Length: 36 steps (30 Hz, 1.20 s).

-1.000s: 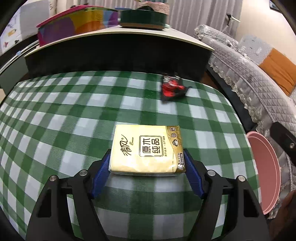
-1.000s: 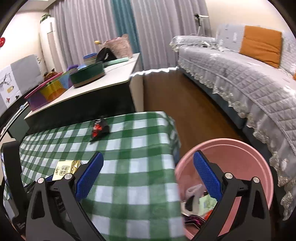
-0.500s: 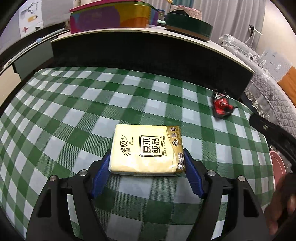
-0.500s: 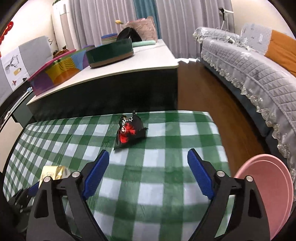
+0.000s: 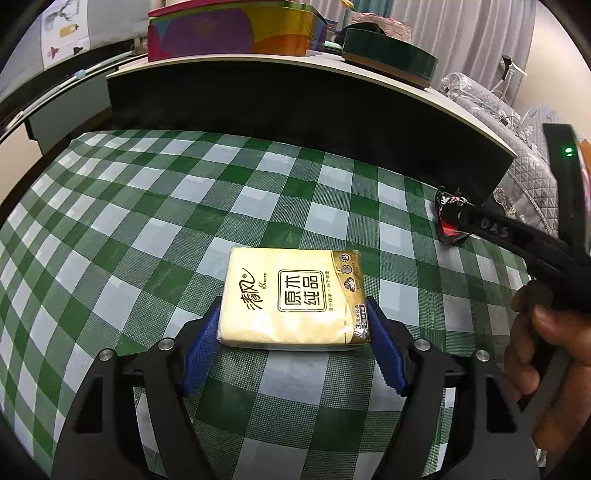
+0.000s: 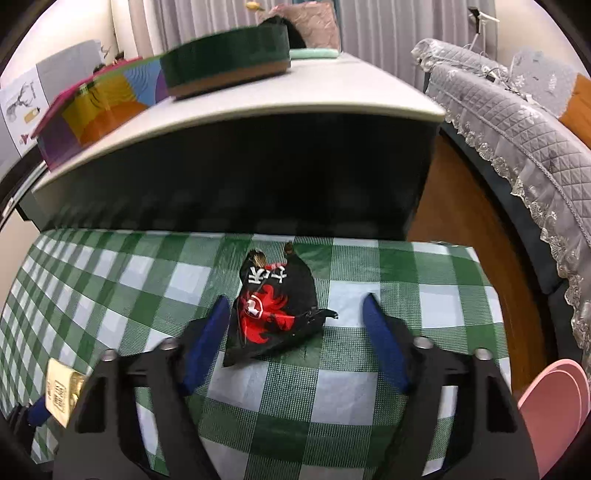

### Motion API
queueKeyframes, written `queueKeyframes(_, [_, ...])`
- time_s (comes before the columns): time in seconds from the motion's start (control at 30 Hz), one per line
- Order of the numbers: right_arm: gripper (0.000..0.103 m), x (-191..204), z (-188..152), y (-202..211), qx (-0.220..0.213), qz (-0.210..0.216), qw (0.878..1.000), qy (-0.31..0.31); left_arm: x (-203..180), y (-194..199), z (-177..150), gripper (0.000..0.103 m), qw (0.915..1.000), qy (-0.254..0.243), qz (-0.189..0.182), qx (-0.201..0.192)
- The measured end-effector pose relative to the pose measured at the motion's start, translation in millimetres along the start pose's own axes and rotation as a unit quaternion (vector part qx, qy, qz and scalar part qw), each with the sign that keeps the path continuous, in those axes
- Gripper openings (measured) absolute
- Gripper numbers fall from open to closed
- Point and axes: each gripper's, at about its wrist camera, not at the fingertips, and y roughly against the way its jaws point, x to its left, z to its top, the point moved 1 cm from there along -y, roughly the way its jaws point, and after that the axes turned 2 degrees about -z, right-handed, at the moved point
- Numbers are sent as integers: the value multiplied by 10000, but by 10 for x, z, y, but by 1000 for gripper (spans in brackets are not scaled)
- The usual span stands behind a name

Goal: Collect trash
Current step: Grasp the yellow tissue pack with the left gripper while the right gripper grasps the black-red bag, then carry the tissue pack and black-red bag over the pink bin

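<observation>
A crumpled black and red snack wrapper (image 6: 273,310) lies on the green checked tablecloth (image 6: 110,295) near its far edge. My right gripper (image 6: 295,301) straddles it with its jaws closing. The left pad (image 6: 207,332) is at the wrapper's edge and the right pad (image 6: 384,343) stands clear of it. My left gripper (image 5: 294,321) is shut on a yellow tissue pack (image 5: 295,288), pads against its two short sides, low over the cloth. In the left wrist view the wrapper (image 5: 448,221) shows at the right, with the right gripper's black body (image 5: 517,240) and a hand (image 5: 546,350).
A pink bin (image 6: 554,406) stands on the floor off the table's right edge. Behind the table rises a dark cabinet (image 6: 258,177) with a colourful box (image 5: 229,33) and a green round tin (image 6: 229,62) on top. A grey covered sofa (image 6: 517,129) runs along the right.
My right gripper swung left from above the pink bin to the wrapper, came lower, and its jaws narrowed. The left gripper slid across the table, the tissue pack still in it.
</observation>
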Motion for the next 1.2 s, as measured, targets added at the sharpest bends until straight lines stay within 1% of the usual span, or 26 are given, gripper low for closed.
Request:
queueKeyframes(0.07, [43,-1,-10,-14,68,64,10000,-4,4,4,1,71,10000,23,-13,2])
queueKeyframes(0.17, [43,-9,-41,67,-2,97,9999,26,14,10,3,71,10000,36,-12,4])
queueKeyframes(0.23, [43,13,-71,165,-68,199,9997,83,23,18,2,71,10000,46,-5,-4])
queueKeyframes(0.37, [43,43,-145,398,-195,164,9994,236,28,38,-19,71,10000,26,31,-17])
queueKeyframes(0.5, [43,1,-316,658,-261,94,9994,202,17,94,-45,71,10000,-40,37,-56])
queueKeyframes(0.6, [43,-24,-414,774,-287,35,9992,265,15,140,-70,71,9999,-83,35,-90])
queueKeyframes(0.93, [43,-22,-772,1418,-609,-192,9974,328,-22,384,-200,71,9991,-304,-15,-304])
queueKeyframes(1.2, [43,-133,-934,1764,-803,-336,9959,258,-106,652,-346,71,9973,-461,-138,-560])
